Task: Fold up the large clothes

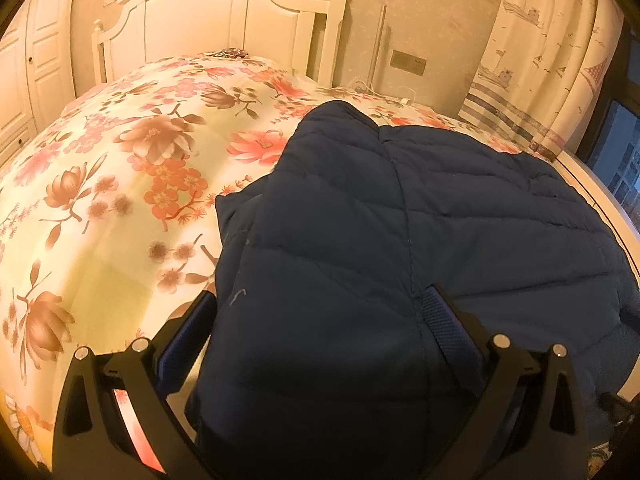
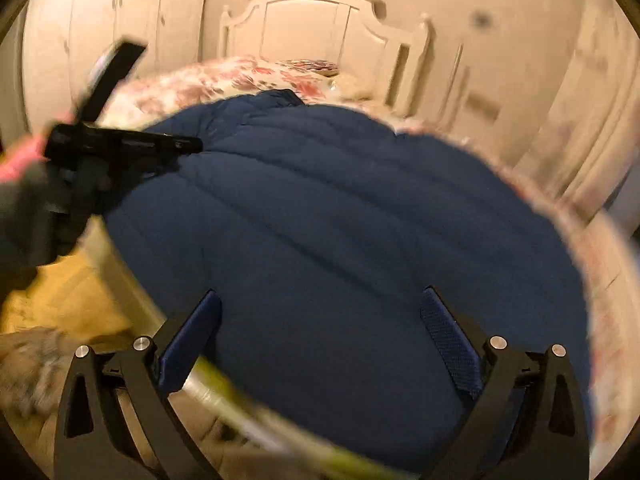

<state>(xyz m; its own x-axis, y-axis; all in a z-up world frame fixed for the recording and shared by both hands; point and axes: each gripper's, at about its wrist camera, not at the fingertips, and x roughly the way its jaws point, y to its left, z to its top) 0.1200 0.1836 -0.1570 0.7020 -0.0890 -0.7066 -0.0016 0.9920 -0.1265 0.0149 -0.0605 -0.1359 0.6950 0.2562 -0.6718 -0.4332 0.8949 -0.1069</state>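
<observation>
A navy quilted jacket (image 1: 400, 220) lies on the right part of a bed with a floral cover (image 1: 120, 168). My left gripper (image 1: 324, 312) is open, its fingers spread wide at the jacket's near edge, and a bulge of the fabric rises between them. In the blurred right wrist view the jacket (image 2: 340, 208) fills the middle. My right gripper (image 2: 322, 308) is open over the jacket's near part, with nothing pinched. The left gripper (image 2: 184, 145) shows side-on at the jacket's left edge, held by a hand in a dark sleeve (image 2: 24, 216).
A white headboard (image 1: 208, 20) stands at the far end of the bed, with a white wardrobe (image 1: 28, 64) on the left. A patterned curtain (image 1: 548, 52) and a dark window (image 1: 620, 152) are on the right. The bed's near edge (image 2: 224, 380) runs under my right gripper.
</observation>
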